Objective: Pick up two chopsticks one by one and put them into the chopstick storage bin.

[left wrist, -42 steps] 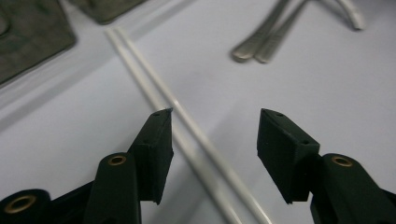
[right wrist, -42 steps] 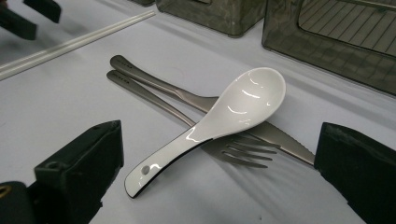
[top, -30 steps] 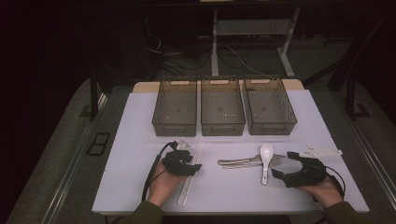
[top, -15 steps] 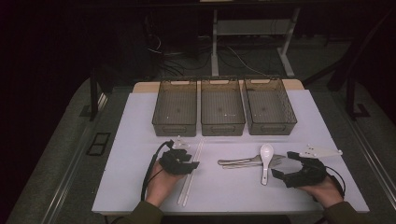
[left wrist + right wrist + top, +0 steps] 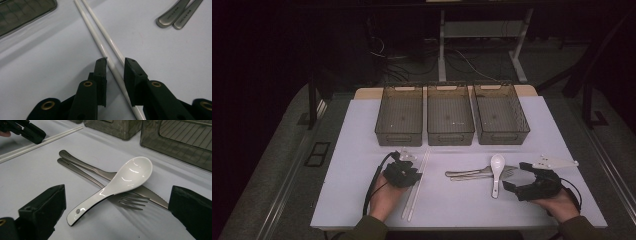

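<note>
Two white chopsticks (image 5: 418, 182) lie side by side on the white table, left of centre. My left gripper (image 5: 412, 176) is down over them. In the left gripper view its jaws (image 5: 115, 62) have just been closing. One chopstick (image 5: 93, 32) runs through the narrow gap beside the left pad, and the other passes under the right jaw. A slit still shows between the pads. My right gripper (image 5: 514, 176) rests open at the right, jaws wide (image 5: 118, 202). Just ahead of it a white ceramic spoon (image 5: 130, 177) lies across a metal fork (image 5: 130, 202) and knife (image 5: 82, 162).
Three dark mesh bins (image 5: 399, 137) (image 5: 450, 137) (image 5: 504, 137) stand in a row at the back of the table. The fork and knife handles (image 5: 175, 15) lie to the right of the chopsticks. A cable trails from the left gripper toward the front edge.
The left gripper's jaws have narrowed around the chopsticks. Both hands have stayed in place, and the cutlery has not moved.
</note>
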Motion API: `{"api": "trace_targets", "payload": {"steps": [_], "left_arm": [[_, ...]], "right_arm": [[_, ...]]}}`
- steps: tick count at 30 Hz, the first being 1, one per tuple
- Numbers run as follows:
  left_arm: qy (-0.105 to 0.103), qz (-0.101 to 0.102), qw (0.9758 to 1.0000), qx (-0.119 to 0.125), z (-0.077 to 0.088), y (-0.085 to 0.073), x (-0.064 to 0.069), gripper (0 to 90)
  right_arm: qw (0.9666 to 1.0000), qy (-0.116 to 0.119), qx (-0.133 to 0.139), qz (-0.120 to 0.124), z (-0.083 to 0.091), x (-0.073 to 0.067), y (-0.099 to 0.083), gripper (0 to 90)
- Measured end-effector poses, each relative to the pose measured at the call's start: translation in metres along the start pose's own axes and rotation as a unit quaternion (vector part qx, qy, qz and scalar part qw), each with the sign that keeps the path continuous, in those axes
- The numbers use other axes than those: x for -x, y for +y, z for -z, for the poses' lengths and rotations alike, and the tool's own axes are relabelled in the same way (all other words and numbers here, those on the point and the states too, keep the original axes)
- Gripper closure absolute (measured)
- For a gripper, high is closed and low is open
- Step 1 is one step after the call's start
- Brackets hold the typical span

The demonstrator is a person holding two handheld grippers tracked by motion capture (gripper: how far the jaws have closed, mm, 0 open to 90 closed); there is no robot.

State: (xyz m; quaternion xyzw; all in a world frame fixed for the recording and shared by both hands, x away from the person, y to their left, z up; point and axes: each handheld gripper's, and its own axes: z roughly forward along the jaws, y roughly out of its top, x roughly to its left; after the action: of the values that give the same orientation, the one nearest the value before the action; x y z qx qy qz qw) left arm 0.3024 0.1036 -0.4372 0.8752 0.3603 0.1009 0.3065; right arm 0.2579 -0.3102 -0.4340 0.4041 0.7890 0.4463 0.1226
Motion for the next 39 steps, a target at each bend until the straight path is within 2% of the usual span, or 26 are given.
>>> {"api": "trace_targets", "payload": {"steps": [4,12,18,23,29,35,36,39], "left_arm": [[0.007,-0.011,0.9999,-0.002,0.0,0.001,0.001,76.1],[0.009,-0.024,0.9996,-0.01,0.002,0.0,-0.003,77.6],[0.006,-0.024,0.9996,-0.017,0.006,-0.002,-0.011,79.0],[-0.004,-0.017,0.9997,-0.015,0.01,-0.007,-0.019,80.3],[-0.015,-0.02,0.9995,-0.017,0.016,-0.014,-0.03,81.3],[-0.027,-0.033,0.9989,-0.019,0.021,-0.02,-0.036,81.5],[-0.028,-0.04,0.9986,-0.021,0.023,-0.02,-0.038,81.5],[-0.035,-0.036,0.9985,-0.022,0.026,-0.024,-0.041,81.9]], "right_arm": [[1.0,0.0,0.0,0.0,0.0,0.0,0.0,1.3],[1.0,0.0,0.0,0.0,0.0,0.0,0.0,1.3],[1.0,0.0,0.001,0.001,0.001,0.0,0.0,1.3],[1.0,-0.001,0.001,0.001,0.001,0.0,0.0,1.3],[1.0,-0.001,0.001,0.002,0.001,0.0,0.0,1.3],[1.0,0.0,0.001,0.001,0.001,0.0,0.0,1.3],[1.0,0.0,0.001,0.001,0.001,0.0,0.0,1.3],[1.0,-0.001,0.001,0.001,0.001,0.0,0.0,1.3]]}}
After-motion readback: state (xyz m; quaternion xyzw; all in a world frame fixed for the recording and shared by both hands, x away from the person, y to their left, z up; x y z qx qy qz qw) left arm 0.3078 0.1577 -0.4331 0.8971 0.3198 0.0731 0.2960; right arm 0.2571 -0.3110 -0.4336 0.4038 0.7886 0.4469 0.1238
